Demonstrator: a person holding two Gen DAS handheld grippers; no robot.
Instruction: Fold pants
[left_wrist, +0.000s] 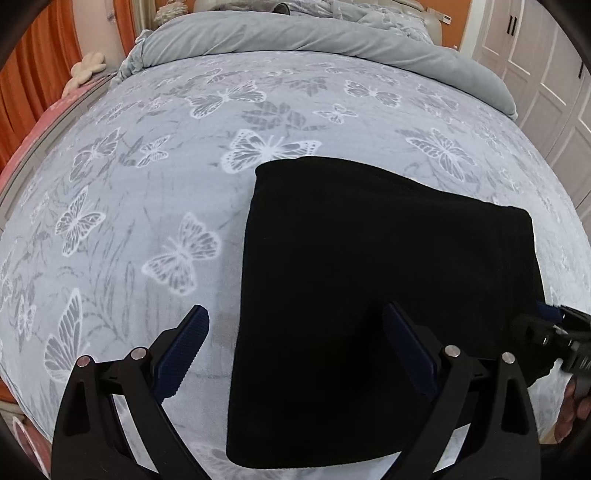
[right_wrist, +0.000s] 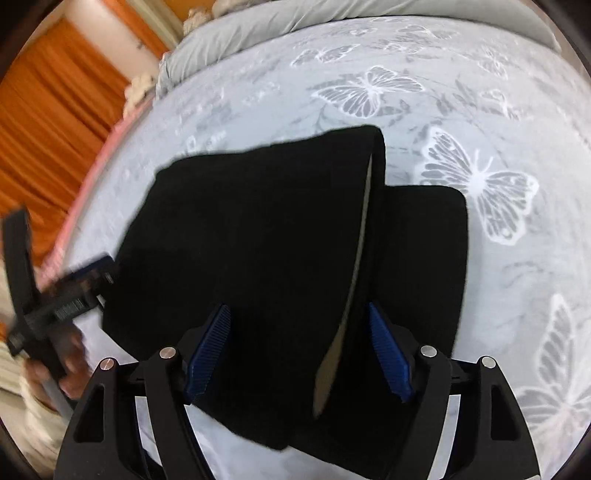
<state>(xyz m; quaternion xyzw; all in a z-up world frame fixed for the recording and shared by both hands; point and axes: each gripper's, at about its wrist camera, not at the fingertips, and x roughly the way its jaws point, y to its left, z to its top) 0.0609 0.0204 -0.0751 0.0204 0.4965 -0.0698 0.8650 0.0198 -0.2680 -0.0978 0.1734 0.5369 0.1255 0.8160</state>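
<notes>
The black pants (left_wrist: 384, 295) lie folded into a compact stack on the butterfly bedspread (left_wrist: 155, 177). My left gripper (left_wrist: 295, 332) is open above the stack's near left edge, one finger over the bedspread, one over the cloth. In the right wrist view the pants (right_wrist: 258, 258) show a folded upper layer over a lower layer, with a pale gap between them. My right gripper (right_wrist: 299, 332) is open just above the stack, holding nothing. It also shows in the left wrist view (left_wrist: 554, 325) at the stack's right edge. The left gripper appears blurred in the right wrist view (right_wrist: 74, 284).
A rolled grey duvet (left_wrist: 332, 33) lies across the head of the bed. Orange curtains (right_wrist: 55, 96) hang at the left. White wardrobe doors (left_wrist: 546, 62) stand at the right. The pink bed edge (left_wrist: 33, 125) runs along the left side.
</notes>
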